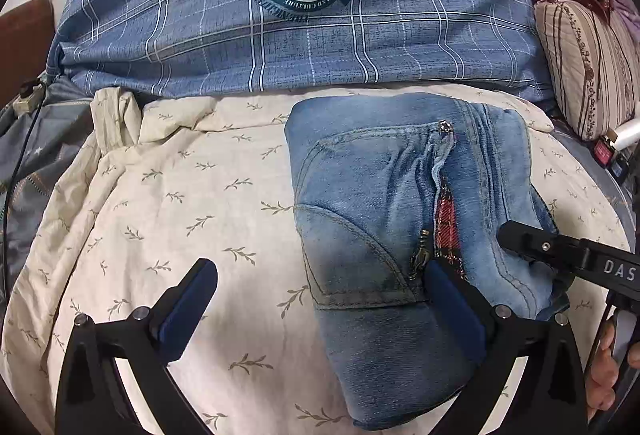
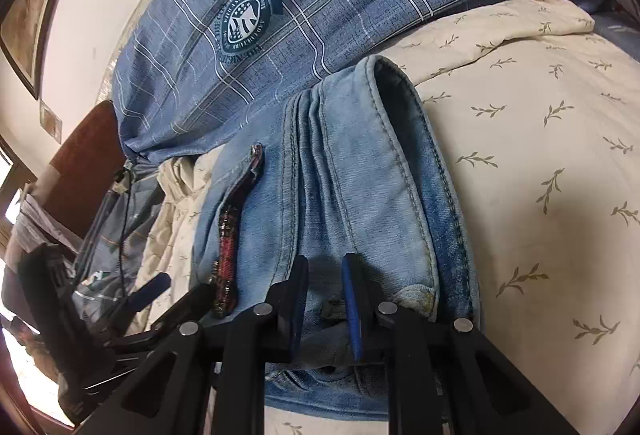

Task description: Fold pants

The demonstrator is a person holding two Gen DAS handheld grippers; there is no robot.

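Observation:
Folded light-blue jeans (image 1: 384,203) lie as a thick bundle on the cream leaf-print sheet (image 1: 180,203), with the open zipper and its red plaid lining facing up. My left gripper (image 1: 320,275) is open wide; its right finger (image 1: 444,287) rests on the denim by the zipper pull and its left finger hangs over bare sheet. My right gripper (image 1: 516,235) comes in from the right onto the bundle's right edge. In the right wrist view its jaws (image 2: 325,275) stand narrow, pinching the layered jeans (image 2: 360,171) near the hems.
A blue plaid quilt (image 1: 304,27) with a round emblem is piled behind the jeans. A striped cushion (image 1: 588,67) sits at the right; a grey bag with a black cable (image 1: 24,155) sits at the left. A hand (image 1: 608,367) holds the right gripper's handle.

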